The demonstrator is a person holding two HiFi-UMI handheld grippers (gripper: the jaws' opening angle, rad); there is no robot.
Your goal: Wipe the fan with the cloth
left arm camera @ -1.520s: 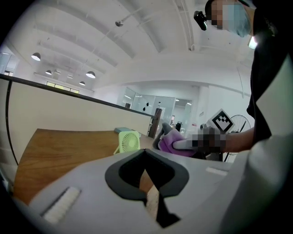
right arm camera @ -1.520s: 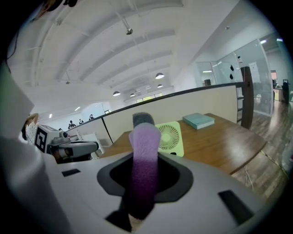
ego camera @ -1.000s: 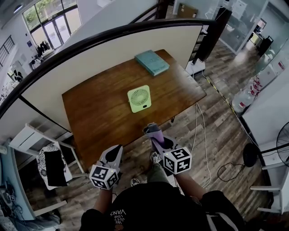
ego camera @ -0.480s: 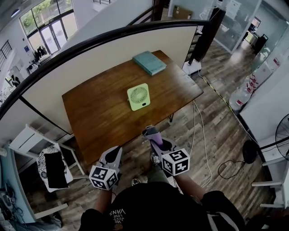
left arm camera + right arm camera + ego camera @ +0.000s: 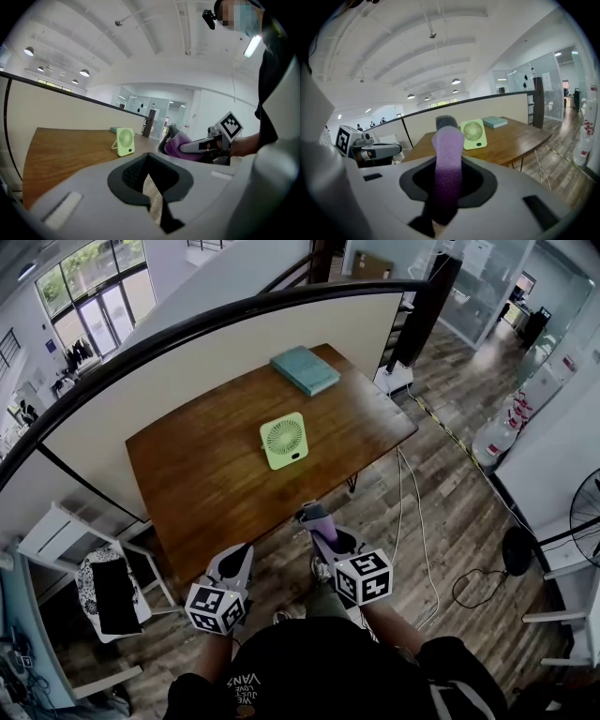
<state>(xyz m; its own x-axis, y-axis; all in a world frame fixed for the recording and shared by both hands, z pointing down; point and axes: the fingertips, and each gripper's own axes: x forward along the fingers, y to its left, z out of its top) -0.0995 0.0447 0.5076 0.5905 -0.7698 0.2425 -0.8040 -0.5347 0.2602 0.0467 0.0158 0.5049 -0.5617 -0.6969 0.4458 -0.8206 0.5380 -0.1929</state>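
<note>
A small light-green fan (image 5: 284, 440) stands upright on the brown wooden table (image 5: 197, 484), also seen in the left gripper view (image 5: 125, 141) and in the right gripper view (image 5: 474, 134). My right gripper (image 5: 317, 516) hovers off the table's near edge, short of the fan. It is shut on a purple cloth (image 5: 447, 154) that sticks out past its jaws. To its left, lower in the head view, my left gripper (image 5: 240, 557) is shut with nothing in it. From the left gripper view the cloth (image 5: 180, 143) shows at the right.
A teal book (image 5: 305, 369) lies at the table's far corner, against a cream partition (image 5: 234, 343). A white chair with dark items (image 5: 103, 582) stands left of me. Cables (image 5: 412, 512) run over the wood floor at the right.
The right gripper with the cloth has drifted only slightly. The fan, the book and the left gripper stand as before.
</note>
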